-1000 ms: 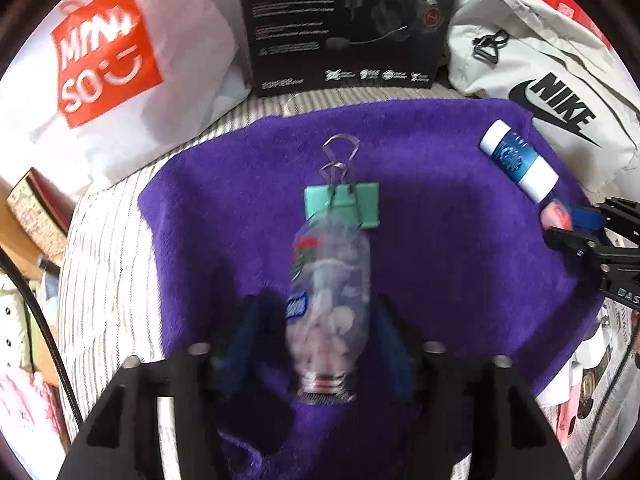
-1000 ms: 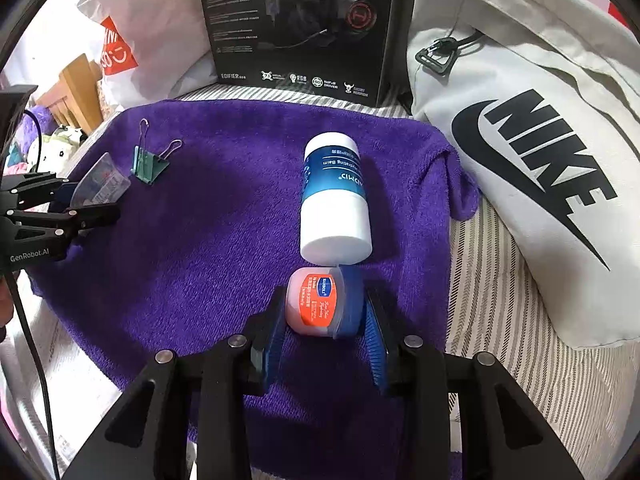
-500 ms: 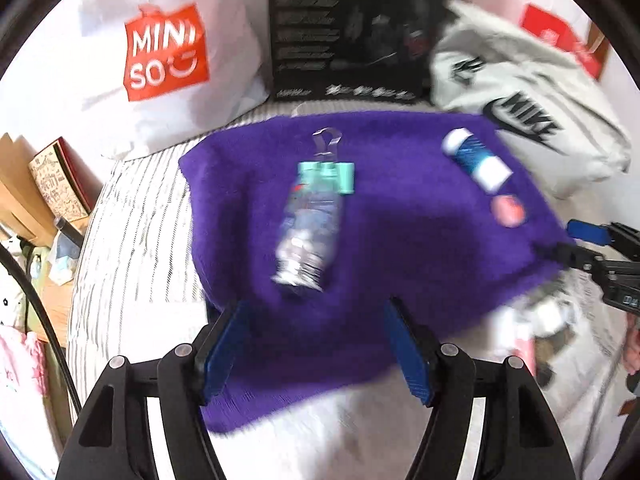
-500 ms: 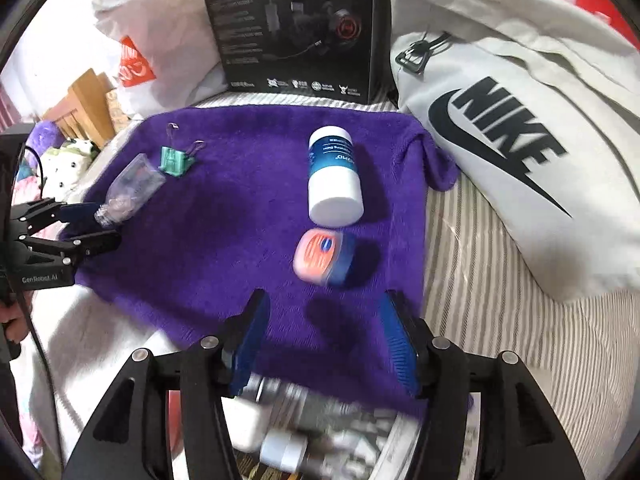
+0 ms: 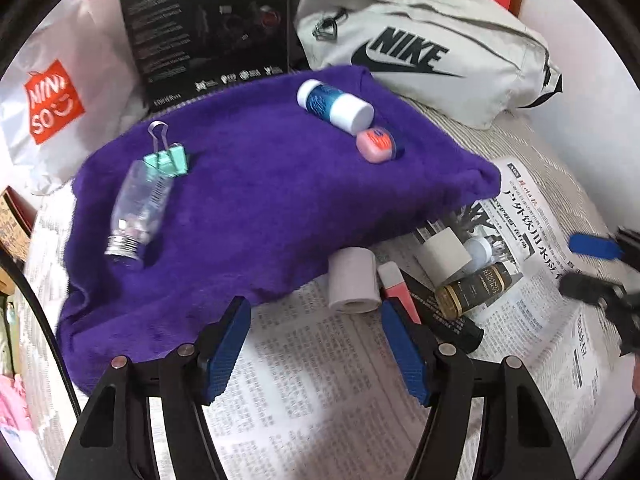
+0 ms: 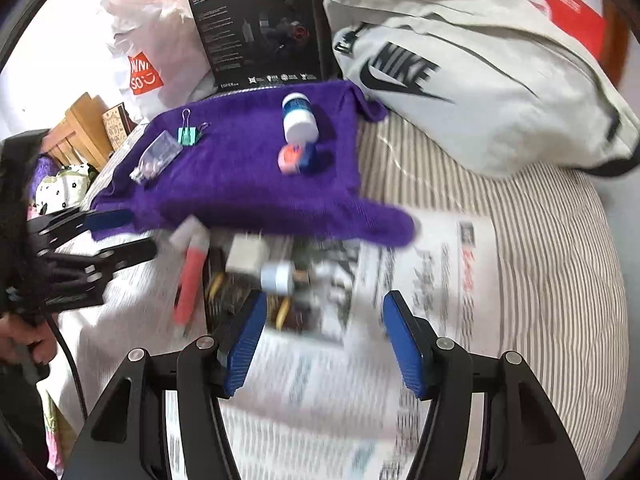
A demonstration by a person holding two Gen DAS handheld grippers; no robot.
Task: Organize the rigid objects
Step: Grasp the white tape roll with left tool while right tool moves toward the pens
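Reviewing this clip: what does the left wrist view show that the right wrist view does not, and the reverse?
Only the left wrist view shows the grey paper roll and the dark gold-banded bottle clearly on the newspaper.

Only the right wrist view shows the wooden furniture at left and the person's hand.

Both show the purple towel carrying the clear bottle, green binder clip, blue-labelled tube and pink jar, with both grippers empty.
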